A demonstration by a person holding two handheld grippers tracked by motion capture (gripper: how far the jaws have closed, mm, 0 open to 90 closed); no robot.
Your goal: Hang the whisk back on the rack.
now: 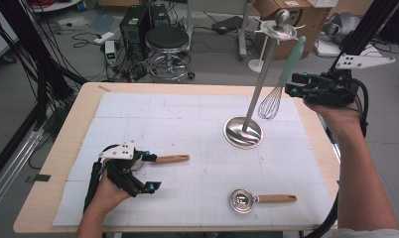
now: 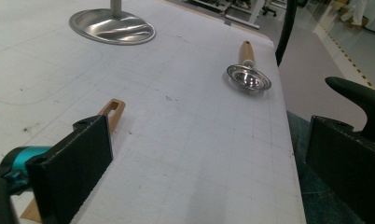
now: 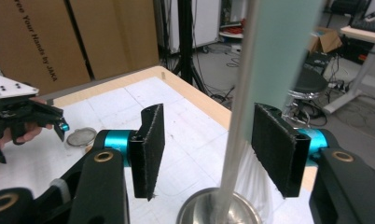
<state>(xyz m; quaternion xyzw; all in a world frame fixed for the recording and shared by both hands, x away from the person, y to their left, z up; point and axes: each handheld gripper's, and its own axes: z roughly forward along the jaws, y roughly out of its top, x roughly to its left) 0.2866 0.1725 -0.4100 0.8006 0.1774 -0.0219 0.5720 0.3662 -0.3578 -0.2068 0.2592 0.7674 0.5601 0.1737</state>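
A table covered by a white gridded mat [image 1: 187, 124] fills the high view, with a person's forearms entering from the near edge.

Nearest, at the front left, the left gripper [image 1: 147, 171] rests low on the mat with its black jaws spread wide and nothing between them. Just beside its upper jaw lies a small round strainer with a wooden handle [image 1: 171, 158], the handle running level across the table toward the right. At the front right lies a second utensil, a shiny round metal scoop with a wooden handle [image 1: 259, 199], also pointing right, well apart from both grippers.

Farther back stands a polished steel utensil stand [image 1: 243, 132]: a round dished base, a tall thin pole, and a hook ring at the top. From that ring hangs a wire whisk with a pale mint-green handle [image 1: 293, 59], its long axis near vertical, wire loops downward, clear of the mat.

The right gripper [image 1: 291, 84] is held high at the far right, pointing leftward at the whisk handle. Its jaws stand partly open, and in the right gripper view the mint handle [image 3: 281, 51] sits between the pads without being pressed. The right hand is by far the nearer to the whisk; the whisk lies directly ahead of its jaws.
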